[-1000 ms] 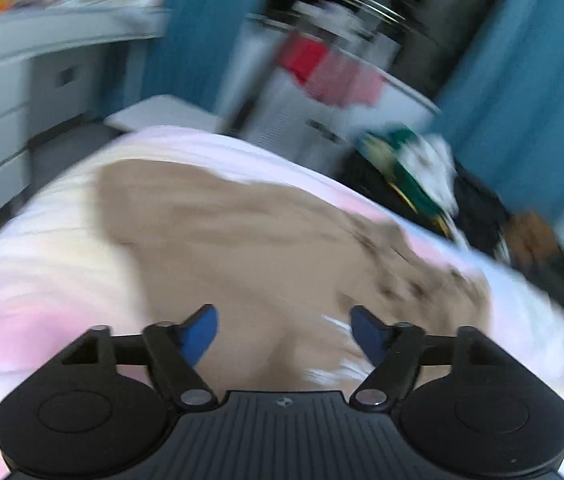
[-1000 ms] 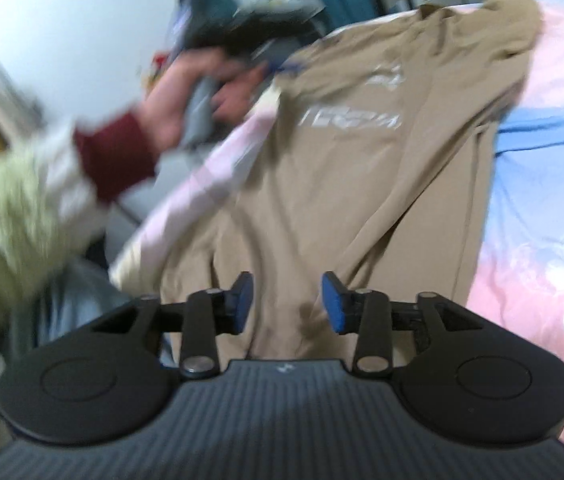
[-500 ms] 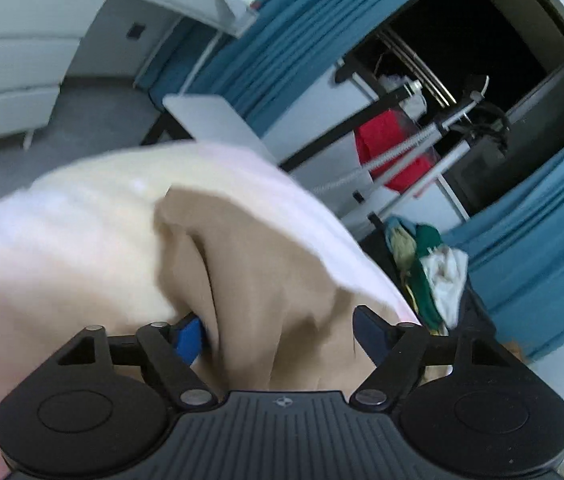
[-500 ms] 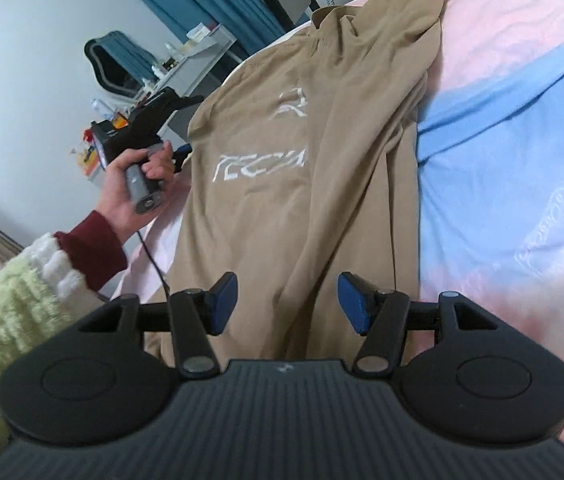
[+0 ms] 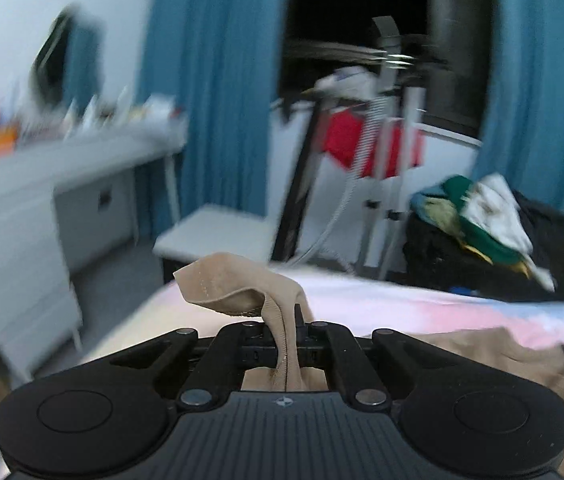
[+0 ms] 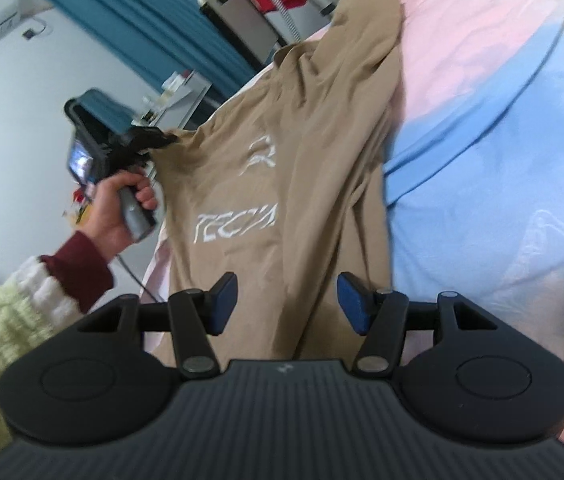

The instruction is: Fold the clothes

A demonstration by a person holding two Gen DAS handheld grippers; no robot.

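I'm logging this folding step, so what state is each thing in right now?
Tan T-shirt with white lettering: spread on the bed, one edge lifted by the left gripper.
Left gripper: shut on a bunched fold of the shirt.
Right gripper: open, above the shirt's lower part, gripping nothing.
Pink and blue bedsheet: lying flat under the shirt.

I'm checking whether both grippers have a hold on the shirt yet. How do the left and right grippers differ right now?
The left gripper is shut on a pinched fold of the tan shirt; the right gripper stands open, its blue pads apart, gripping nothing. The left lifts its bit of cloth off the bedspread, while the right only hovers over the shirt's lower part. Both point at the same shirt.
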